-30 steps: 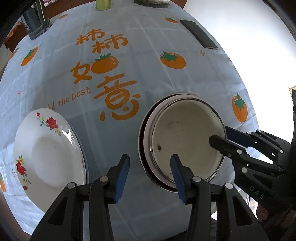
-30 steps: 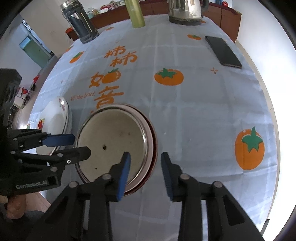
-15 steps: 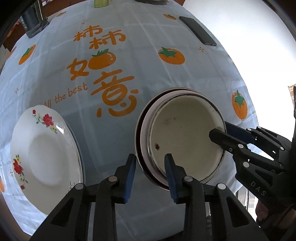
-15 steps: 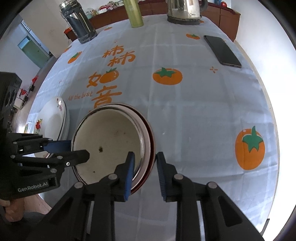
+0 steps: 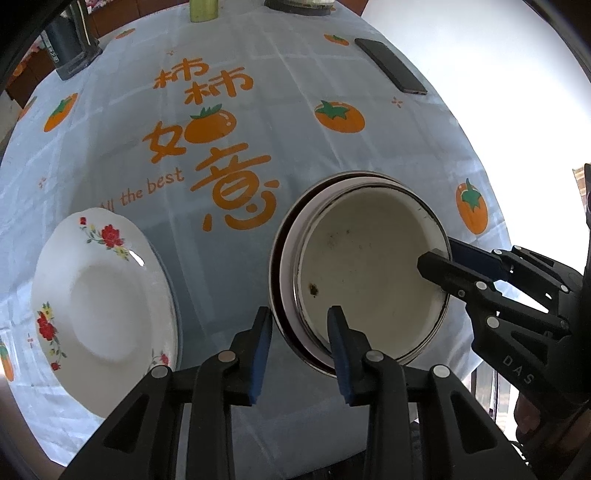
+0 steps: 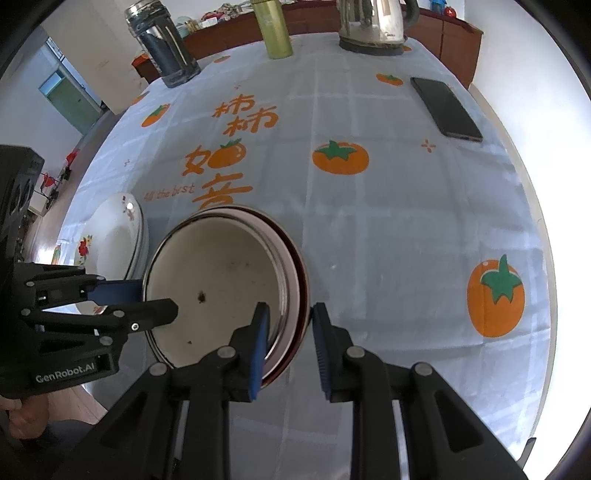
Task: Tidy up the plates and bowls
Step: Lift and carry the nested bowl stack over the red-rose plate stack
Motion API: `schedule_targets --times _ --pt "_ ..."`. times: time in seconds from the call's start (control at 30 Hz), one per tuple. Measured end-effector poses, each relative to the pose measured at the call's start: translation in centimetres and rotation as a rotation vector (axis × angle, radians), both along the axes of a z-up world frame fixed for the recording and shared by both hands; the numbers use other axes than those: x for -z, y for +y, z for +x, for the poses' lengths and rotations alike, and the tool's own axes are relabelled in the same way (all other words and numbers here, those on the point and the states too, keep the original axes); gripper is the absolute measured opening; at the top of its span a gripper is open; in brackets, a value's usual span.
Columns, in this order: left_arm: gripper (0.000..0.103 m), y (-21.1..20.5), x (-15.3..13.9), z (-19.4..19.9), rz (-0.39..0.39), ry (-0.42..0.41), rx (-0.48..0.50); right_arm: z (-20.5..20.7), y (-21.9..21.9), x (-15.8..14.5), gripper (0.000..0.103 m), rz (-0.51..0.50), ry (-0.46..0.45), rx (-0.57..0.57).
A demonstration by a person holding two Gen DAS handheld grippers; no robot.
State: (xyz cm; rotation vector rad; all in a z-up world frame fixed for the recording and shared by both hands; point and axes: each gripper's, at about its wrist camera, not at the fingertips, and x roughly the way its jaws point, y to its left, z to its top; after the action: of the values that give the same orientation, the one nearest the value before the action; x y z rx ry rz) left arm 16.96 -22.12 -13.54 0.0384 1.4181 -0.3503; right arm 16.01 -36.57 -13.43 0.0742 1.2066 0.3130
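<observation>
A stack of round cream bowls with dark rims (image 5: 369, 269) is held above the tablecloth; it also shows in the right wrist view (image 6: 218, 280). My left gripper (image 5: 299, 332) is shut on the stack's near-left rim, one finger inside and one outside. My right gripper (image 6: 290, 325) is shut on the opposite rim and shows in the left wrist view (image 5: 443, 258). A white plate with red flowers (image 5: 99, 317) lies on the table to the left, and it shows in the right wrist view (image 6: 114, 240).
The table wears a pale blue cloth with orange persimmons (image 6: 369, 206). A black phone (image 6: 445, 109) lies at the far right. A kettle (image 6: 373, 26), a green bottle (image 6: 275, 29) and a dark jar (image 6: 162, 44) stand along the far edge.
Both grippers have closed onto the rim of the bowl stack. The stack has risen toward the cameras and the table looks farther away.
</observation>
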Motion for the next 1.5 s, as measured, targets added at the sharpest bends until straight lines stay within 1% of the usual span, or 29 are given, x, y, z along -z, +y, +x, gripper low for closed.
schedule_targets --times 0.17,0.43,0.77,1.23,1.5 --pt "0.033 0.6 -1.4 -0.4 0.002 -0.036 -0.002 -0.1 0.6 -1.2 0.023 -0.007 -0.02 -0.014" --pt "0.033 2.5 -2.9 -1.1 0.005 -0.078 -0.027 -0.1 2.3 -2.4 0.023 -0.01 -0.042 -0.038" --pt "0.033 5.4 -4.0 -1.7 0.0 -0.094 -0.081 0.0 5.2 -3.5 0.023 -0.007 -0.066 -0.085" --pt "0.033 9.4 -5.2 -2.4 0.01 -0.126 -0.148 0.3 9.0 -4.3 0.023 0.006 -0.089 -0.143" --pt "0.033 11.6 -5.4 -2.7 0.008 -0.128 -0.194 0.7 11.3 -4.6 0.023 0.009 -0.097 -0.182"
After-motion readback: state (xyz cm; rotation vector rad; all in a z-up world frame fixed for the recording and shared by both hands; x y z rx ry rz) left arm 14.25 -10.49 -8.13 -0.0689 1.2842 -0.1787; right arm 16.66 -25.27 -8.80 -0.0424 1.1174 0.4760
